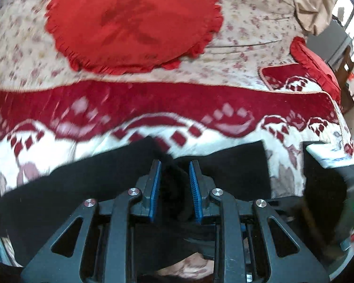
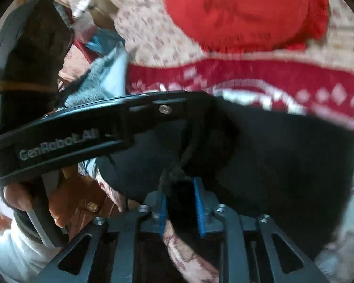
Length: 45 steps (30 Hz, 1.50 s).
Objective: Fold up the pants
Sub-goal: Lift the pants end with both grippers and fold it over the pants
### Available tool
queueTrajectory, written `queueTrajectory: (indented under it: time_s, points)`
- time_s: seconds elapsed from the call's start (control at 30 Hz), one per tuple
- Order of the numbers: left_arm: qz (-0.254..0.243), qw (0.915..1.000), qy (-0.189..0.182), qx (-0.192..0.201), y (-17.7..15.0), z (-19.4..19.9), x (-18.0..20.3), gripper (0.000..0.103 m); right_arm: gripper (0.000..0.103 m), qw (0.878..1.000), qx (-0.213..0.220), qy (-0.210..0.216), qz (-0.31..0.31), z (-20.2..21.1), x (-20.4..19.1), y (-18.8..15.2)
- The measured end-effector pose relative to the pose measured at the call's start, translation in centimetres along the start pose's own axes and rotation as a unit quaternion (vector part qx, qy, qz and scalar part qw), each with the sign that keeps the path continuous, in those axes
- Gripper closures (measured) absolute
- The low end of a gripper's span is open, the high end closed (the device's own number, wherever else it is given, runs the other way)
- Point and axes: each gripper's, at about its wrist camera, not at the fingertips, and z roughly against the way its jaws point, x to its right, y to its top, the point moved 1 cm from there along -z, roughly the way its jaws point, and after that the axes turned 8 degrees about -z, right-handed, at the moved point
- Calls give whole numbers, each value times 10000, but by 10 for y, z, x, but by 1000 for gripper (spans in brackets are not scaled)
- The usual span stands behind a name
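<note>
Black pants [image 1: 89,179] lie across a red-and-white patterned blanket [image 1: 139,101] on a bed. In the left wrist view my left gripper [image 1: 175,167] is shut on a bunched fold of the black fabric between its blue pads [image 1: 154,184]. In the right wrist view the pants [image 2: 283,155] fill the middle and right, and my right gripper [image 2: 179,186] is shut on a thick edge of them. The left gripper's black body [image 2: 82,129] crosses just ahead of it, held by a hand [image 2: 18,195].
A round red frilled cushion [image 1: 134,21] lies on the floral sheet [image 1: 247,42] behind the blanket. A second red cushion [image 1: 318,63] sits at the right edge of the bed. Beige cloth [image 1: 316,4] hangs at the top right. A blue-grey fleece item [image 2: 101,75] lies at the left.
</note>
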Motion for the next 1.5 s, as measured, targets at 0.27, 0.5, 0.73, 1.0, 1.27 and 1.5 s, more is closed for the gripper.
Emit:
queueTrajectory:
  time_s: [0.27, 0.5, 0.73, 1.0, 1.27, 1.5]
  points:
    - [296, 9994, -147, -105, -27, 2, -5, 62, 75, 9967, 788, 206, -46, 89, 6, -19]
    - [431, 9982, -289, -296, -35, -15, 11, 61, 75, 9914, 929, -753, -537, 92, 55, -17]
    - [476, 9983, -285, -181, -29, -17, 22, 86, 75, 9907, 938, -791, -596, 95, 55, -15]
    - [446, 9976, -227, 480, -19, 29, 9, 96, 75, 9920, 955, -673, -473, 99, 41, -9]
    - [677, 9965, -499, 8, -41, 20, 0, 47, 75, 9932, 890, -645, -377, 91, 31, -5]
    - [623, 9974, -335, -157, -54, 5, 14, 36, 75, 9912, 959, -732, -550, 100, 43, -6]
